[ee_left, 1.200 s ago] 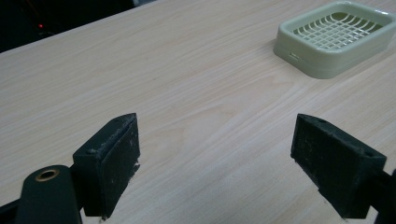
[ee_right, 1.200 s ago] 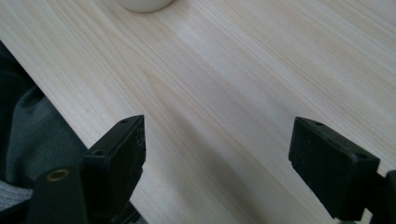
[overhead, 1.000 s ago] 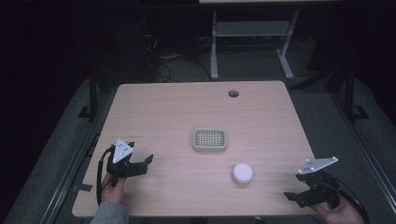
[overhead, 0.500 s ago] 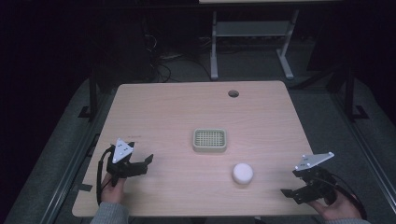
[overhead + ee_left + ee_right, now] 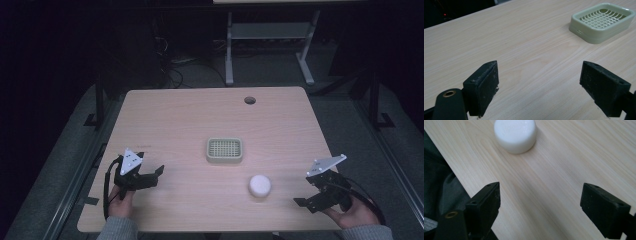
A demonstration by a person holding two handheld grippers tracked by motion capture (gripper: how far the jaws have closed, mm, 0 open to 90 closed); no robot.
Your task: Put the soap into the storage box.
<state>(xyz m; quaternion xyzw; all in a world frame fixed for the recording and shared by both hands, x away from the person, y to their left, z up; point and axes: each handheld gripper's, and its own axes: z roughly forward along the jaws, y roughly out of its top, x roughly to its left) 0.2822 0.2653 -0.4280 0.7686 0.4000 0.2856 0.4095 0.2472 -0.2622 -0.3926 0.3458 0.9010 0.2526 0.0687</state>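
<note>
Soap (image 5: pixel 260 185), a round white cake, lies flat on the wooden table (image 5: pixel 190 125), just to the near right of the soap dish (image 5: pixel 224 150), close to it but not touching. Taking the dish as the landmark and going left to right: well to the near left of the dish, the left gripper (image 5: pixel 152 176) sits low over the table near its front edge, held in a hand (image 5: pixel 121 200) with a grey sleeve, a grey three-cornered plate on top and a dark cable looping beside it. Its jaws stand wide apart with nothing between them; in the left gripper view they frame bare wood grain, and the dish (image 5: pixel 602 22) shows beyond them at the upper right, pale green, rectangular with rounded corners, a slotted grid for its floor, upright and holding nothing. The dish itself sits about mid-table. Beyond the dish to the far right, a small round hole (image 5: pixel 249 100) is cut in the tabletop. Soap next, on the near right of the dish. Farthest right, well to the near right of the dish and past the soap, the right gripper (image 5: pixel 306 202) hangs at the table's front right corner, held in a hand (image 5: pixel 352 214); jaws spread wide, gripping nothing. In the right gripper view the soap (image 5: pixel 515 135) lies ahead of the jaws, apart from them, toward the left jaw's side, near the table's edge, with dark floor past that edge.
</note>
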